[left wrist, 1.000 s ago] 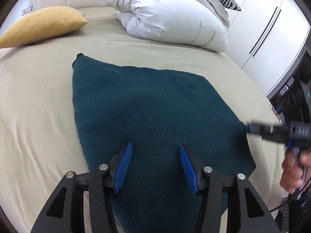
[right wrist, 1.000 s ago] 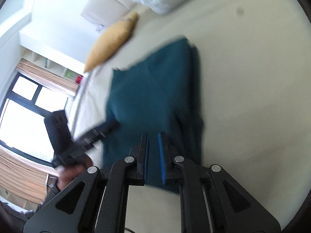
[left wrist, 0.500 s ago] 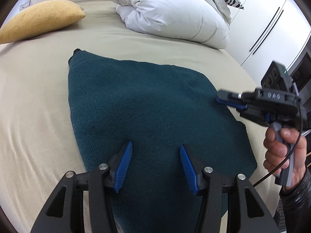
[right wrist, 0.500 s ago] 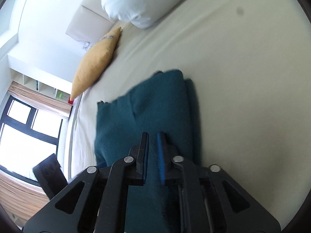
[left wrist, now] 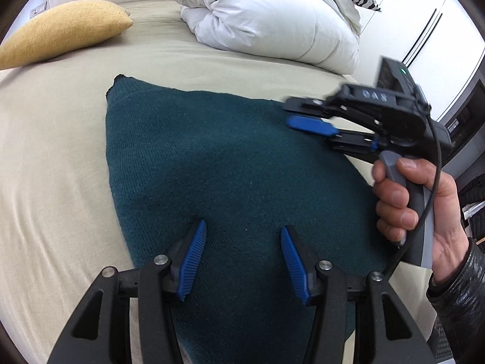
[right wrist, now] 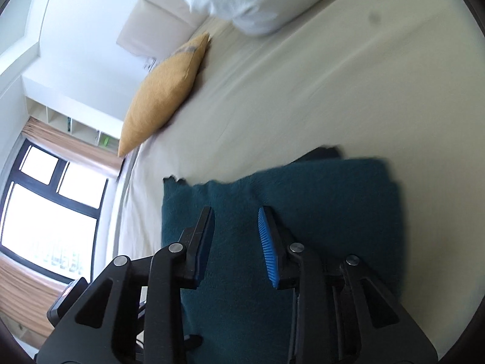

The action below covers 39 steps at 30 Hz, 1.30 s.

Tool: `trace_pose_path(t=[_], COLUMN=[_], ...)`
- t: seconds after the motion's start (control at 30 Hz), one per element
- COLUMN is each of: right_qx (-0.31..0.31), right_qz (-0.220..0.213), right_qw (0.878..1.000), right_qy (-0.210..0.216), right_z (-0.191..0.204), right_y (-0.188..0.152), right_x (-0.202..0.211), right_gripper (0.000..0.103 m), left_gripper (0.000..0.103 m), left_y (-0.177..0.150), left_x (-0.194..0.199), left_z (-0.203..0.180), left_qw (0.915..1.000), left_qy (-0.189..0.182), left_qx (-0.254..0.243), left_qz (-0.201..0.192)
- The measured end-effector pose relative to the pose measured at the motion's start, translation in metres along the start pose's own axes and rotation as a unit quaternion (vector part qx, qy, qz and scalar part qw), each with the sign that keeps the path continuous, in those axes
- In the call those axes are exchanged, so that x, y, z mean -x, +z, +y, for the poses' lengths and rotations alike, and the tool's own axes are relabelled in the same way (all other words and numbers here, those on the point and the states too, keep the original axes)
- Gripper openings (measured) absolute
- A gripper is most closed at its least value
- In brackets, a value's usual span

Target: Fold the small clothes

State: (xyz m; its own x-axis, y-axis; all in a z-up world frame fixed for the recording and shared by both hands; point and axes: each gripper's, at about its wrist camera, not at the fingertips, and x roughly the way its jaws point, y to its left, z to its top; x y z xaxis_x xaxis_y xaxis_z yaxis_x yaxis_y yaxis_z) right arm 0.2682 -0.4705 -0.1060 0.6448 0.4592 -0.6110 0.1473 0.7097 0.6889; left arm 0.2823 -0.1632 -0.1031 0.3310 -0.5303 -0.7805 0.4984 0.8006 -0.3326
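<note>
Dark teal knitted garment (left wrist: 230, 163) is spread flat on the beige bedsheet (left wrist: 54, 157), directly beneath both tools; left gripper (left wrist: 242, 254) and right gripper (right wrist: 235, 242) are held open, empty; soft, limp knit is best pinched at an edge

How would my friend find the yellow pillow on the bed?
Start at the big beige bed. Near its head, a puffy white duvet is piled up; the yellow pillow lies beside it. It is the only mustard-coloured thing there, plump with pointed corners.
</note>
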Motion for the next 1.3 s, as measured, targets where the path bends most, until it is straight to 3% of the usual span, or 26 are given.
trace_pose_path(t=[0.1, 0.17, 0.2, 0.27, 0.3, 0.33, 0.4, 0.43, 0.47, 0.53, 0.67, 0.73, 0.8, 0.87, 0.97, 1.07, 1.2, 1.3], right_qx=[-0.055, -0.056, -0.050, -0.030, -0.012, 0.000, 0.023, 0.020, 0.003, -0.034, -0.046, -0.037, -0.024, -0.024, -0.015, -0.008, -0.001, -0.002], right_qz=[-0.036, -0.060, -0.069, -0.057, -0.042, -0.031, -0.001, -0.001, -0.008, -0.025, -0.081, -0.083, -0.068, -0.044, -0.006, 0.033, 0.058, 0.073], right_qw=[0.998, 0.997, 0.996, 0.996, 0.997, 0.998, 1.000, 1.000, 0.999, 0.997, 0.995, 0.995, 0.997, 0.999, 1.000, 0.999, 0.998, 0.997], right_qy=[0.002, 0.002, 0.024, 0.062, 0.066, 0.058, 0.015, 0.021, 0.047, 0.057, 0.039, 0.029, 0.015, 0.017, 0.006, -0.011, -0.025, -0.038], right_z=[-0.025, -0.024, -0.019, -0.005, 0.003, 0.007, 0.003, -0.005, -0.017, -0.032, -0.049, -0.051, -0.051, -0.050, -0.039, -0.036, -0.032, -0.031], right_y=[-0.001, -0.011, -0.019, -0.032, -0.041, -0.048, -0.060, -0.063, -0.064, -0.065, -0.070, -0.071, -0.072, -0.071, -0.074, -0.077, -0.075, -0.070], right_x=[0.030, 0.051, 0.061, 0.067, 0.063, 0.060, 0.048, 0.046, 0.051, 0.067, 0.119, 0.128, 0.127, 0.115, 0.083, 0.061, 0.047, 0.035], right_gripper=[0.030, 0.033, 0.033, 0.034, 0.043, 0.049, 0.049, 0.046, 0.044, 0.045, 0.050, 0.060, 0.060, 0.060, 0.060, 0.060, 0.054, 0.043], left_gripper=[0.054, 0.054, 0.054, 0.054, 0.054, 0.054, 0.054, 0.054, 0.054, 0.054, 0.054, 0.056, 0.066, 0.069, 0.069, 0.069, 0.069, 0.064], left_y=[-0.001, -0.001, -0.001, -0.002, -0.002, -0.002, -0.001, -0.001, 0.000, 0.000, -0.005, -0.009, -0.013, -0.015, -0.014, -0.019, -0.018, -0.012], left_x=[0.000, 0.000, 0.000, 0.000, 0.000, 0.000, -0.001, -0.001, -0.001, 0.000, 0.024, 0.043, 0.061, 0.067, 0.056, 0.041, 0.016, 0.008], left_z=[0.000, 0.000, 0.000, -0.002, -0.003, -0.003, -0.003, -0.003, -0.004, -0.006, 0.001, 0.003, 0.008, 0.020, 0.044, 0.057, 0.059, 0.054], left_qw=[1.0000, 1.0000, 1.0000, 1.0000, 1.0000, 1.0000, 1.0000, 1.0000, 0.9999, 0.9999, 0.9985, 0.9967, 0.9943, 0.9922, 0.9887, 0.9819, 0.9758, 0.9787], left_qy=[0.000, 0.001, 0.003, 0.007, 0.008, 0.009, 0.008, 0.009, 0.010, 0.010, -0.016, -0.021, -0.013, -0.007, -0.020, -0.063, -0.088, -0.078], left_qx=[0.000, 0.001, 0.001, -0.001, -0.002, -0.002, 0.000, -0.001, -0.002, 0.001, 0.039, 0.054, 0.061, 0.079, 0.133, 0.175, 0.200, 0.190], left_qz=[-0.001, 0.000, 0.000, -0.001, -0.001, -0.001, 0.001, 0.002, 0.001, -0.001, -0.036, -0.056, -0.087, -0.096, -0.067, -0.038, 0.003, 0.006])
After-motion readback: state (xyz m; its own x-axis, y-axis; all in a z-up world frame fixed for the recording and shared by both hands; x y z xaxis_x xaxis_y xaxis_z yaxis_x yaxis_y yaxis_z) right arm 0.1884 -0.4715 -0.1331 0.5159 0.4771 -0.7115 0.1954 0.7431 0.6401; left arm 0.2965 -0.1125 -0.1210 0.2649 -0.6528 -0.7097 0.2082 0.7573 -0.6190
